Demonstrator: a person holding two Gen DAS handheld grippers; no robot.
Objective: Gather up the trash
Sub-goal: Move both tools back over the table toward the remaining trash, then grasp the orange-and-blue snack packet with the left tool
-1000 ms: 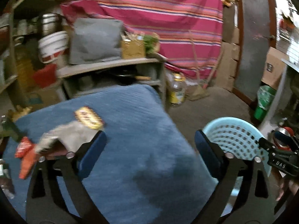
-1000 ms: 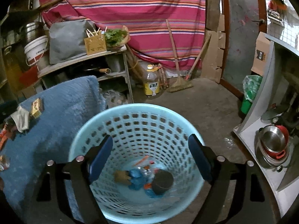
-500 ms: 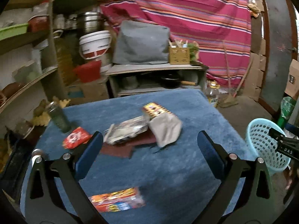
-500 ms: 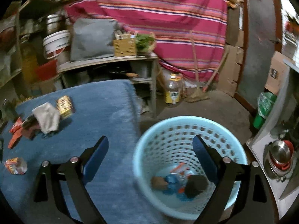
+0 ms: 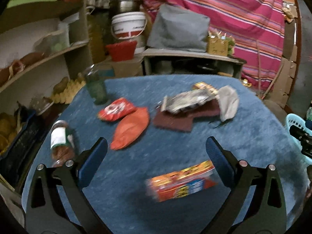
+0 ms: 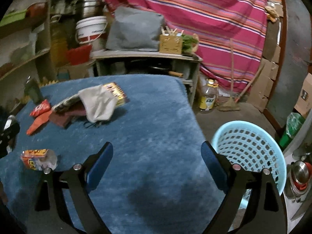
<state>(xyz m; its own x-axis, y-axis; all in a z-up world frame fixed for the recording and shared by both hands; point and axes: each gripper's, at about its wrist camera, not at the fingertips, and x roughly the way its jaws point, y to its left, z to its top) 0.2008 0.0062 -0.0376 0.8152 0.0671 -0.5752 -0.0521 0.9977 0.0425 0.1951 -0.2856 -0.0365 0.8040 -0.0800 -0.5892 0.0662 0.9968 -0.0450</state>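
Note:
Trash lies on the blue-covered table [image 5: 175, 148]. An orange snack box [image 5: 181, 181] lies just ahead of my open, empty left gripper [image 5: 156, 161]. Farther off lie an orange wrapper [image 5: 130, 128], a red packet [image 5: 116, 111], a silver wrapper [image 5: 187, 100] on a maroon pad [image 5: 173, 120], a grey cloth [image 5: 228, 102] and a tipped bottle [image 5: 60, 142]. My right gripper [image 6: 157, 166] is open and empty over the table's near right part. The light blue basket [image 6: 251, 150] stands on the floor to its right. The snack box also shows in the right wrist view [image 6: 36, 159].
A green glass [image 5: 96, 89] stands at the table's far left. Shelves with buckets and a grey bag [image 6: 134, 32] stand behind the table. An oil bottle [image 6: 208, 97] and broom stand on the floor. Metal pots [image 6: 299, 175] sit at the far right.
Both grippers swung left, away from the basket and over the table. The left gripper has come closer to the trash; the snack box now lies between its fingers' line.

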